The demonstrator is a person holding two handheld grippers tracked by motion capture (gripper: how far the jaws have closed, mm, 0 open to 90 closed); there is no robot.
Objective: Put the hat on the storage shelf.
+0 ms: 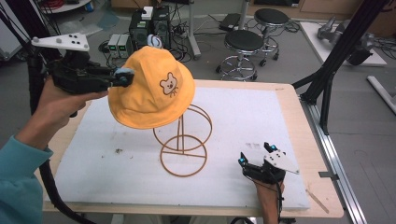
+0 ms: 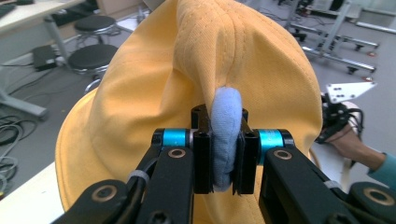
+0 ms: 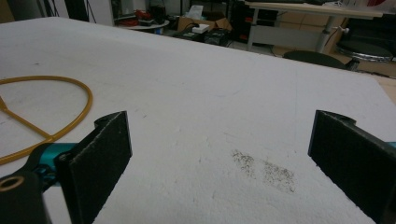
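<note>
A yellow bucket hat (image 1: 152, 88) with a bear patch hangs in the air over the top ring of a gold wire hat stand (image 1: 183, 145) in the high view. My left gripper (image 1: 122, 77) is shut on the hat's light blue brim edge (image 2: 226, 135), with the fabric pinched between both pads; the yellow hat (image 2: 196, 79) rises beyond the jaws. My right gripper (image 1: 256, 155) rests open on the white board near the front right, nothing between its fingers. The stand's base ring (image 3: 46, 112) lies to the left of the right gripper (image 3: 219, 149).
A white foam board (image 1: 243, 116) covers the wooden table (image 1: 294, 112). A dark smudge (image 3: 264, 170) marks the board ahead of my right gripper. Stools (image 1: 243, 46), cables and electronics boxes (image 1: 149, 28) stand on the floor beyond the table. A black frame leg (image 1: 336, 56) rises at the right.
</note>
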